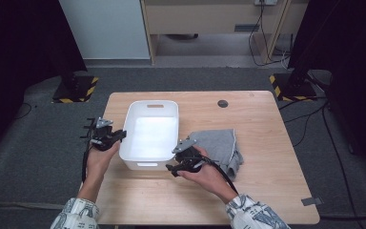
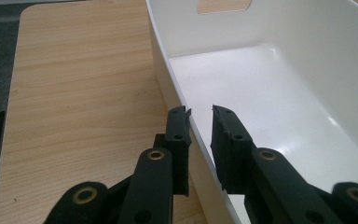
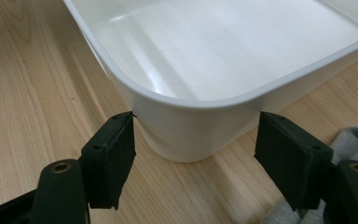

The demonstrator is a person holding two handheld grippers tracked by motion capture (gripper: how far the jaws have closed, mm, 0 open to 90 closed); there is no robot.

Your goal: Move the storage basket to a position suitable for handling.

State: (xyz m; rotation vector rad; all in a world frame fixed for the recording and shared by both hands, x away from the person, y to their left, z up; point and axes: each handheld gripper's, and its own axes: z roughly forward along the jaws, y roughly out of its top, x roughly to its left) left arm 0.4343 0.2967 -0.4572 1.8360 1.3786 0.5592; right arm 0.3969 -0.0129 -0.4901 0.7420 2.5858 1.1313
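Bin (image 1: pixel 150 135): white plastic, empty, upright on the tabletop (image 1: pixel 262 191), a little toward 9 o'clock of centre.
Left tool (image 2: pixel 200 112): astride the bin's 9 o'clock wall, one jaw outside and one inside; narrow gap, whether the pads press on the wall I cannot tell.
Right tool (image 3: pixel 193 144): jaws apart, flanking the bin's near corner at 5 o'clock; the left pad just at the wall, the right pad clear of it.
Cloth (image 1: pixel 221 145): grey, crumpled, at 3 o'clock of the bin, just beside it.
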